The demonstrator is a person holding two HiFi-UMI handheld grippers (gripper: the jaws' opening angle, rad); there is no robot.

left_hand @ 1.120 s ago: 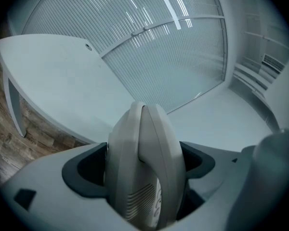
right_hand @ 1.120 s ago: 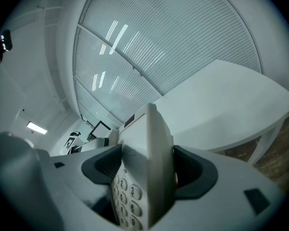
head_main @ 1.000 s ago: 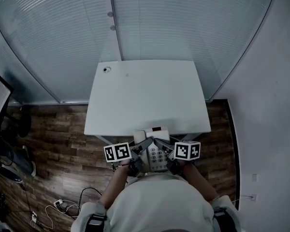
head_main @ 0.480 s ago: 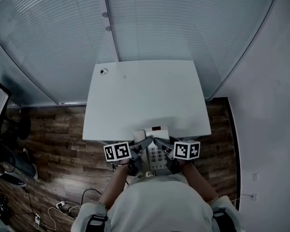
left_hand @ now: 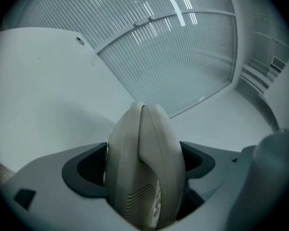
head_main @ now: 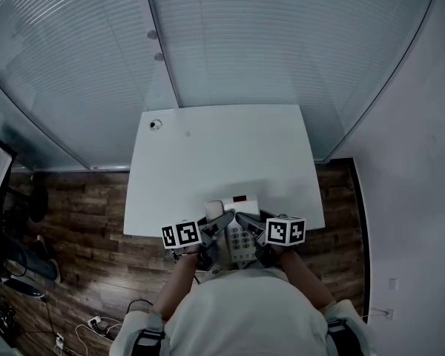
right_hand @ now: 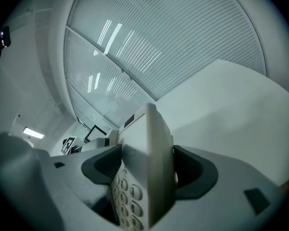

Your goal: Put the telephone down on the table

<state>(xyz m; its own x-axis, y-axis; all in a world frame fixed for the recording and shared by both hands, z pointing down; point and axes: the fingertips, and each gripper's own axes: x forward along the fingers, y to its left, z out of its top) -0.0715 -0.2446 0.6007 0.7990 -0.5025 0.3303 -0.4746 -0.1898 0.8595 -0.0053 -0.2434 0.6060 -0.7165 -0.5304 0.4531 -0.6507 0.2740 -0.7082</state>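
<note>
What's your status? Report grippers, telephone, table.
Left gripper and right gripper both shut on telephone. Telephone held at table's near edge, not set down. Nothing in the way; small round fitting at far corner.

Both hand-held grippers (head_main: pixel 222 222) (head_main: pixel 244 220) clamped, side by side

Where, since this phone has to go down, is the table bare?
Almost the whole white table is bare, from its near edge to the glass wall. Only a small round fitting sits by the far left corner. It is crowded only at the near edge's middle, where the left gripper and right gripper clamp the telephone.
</note>
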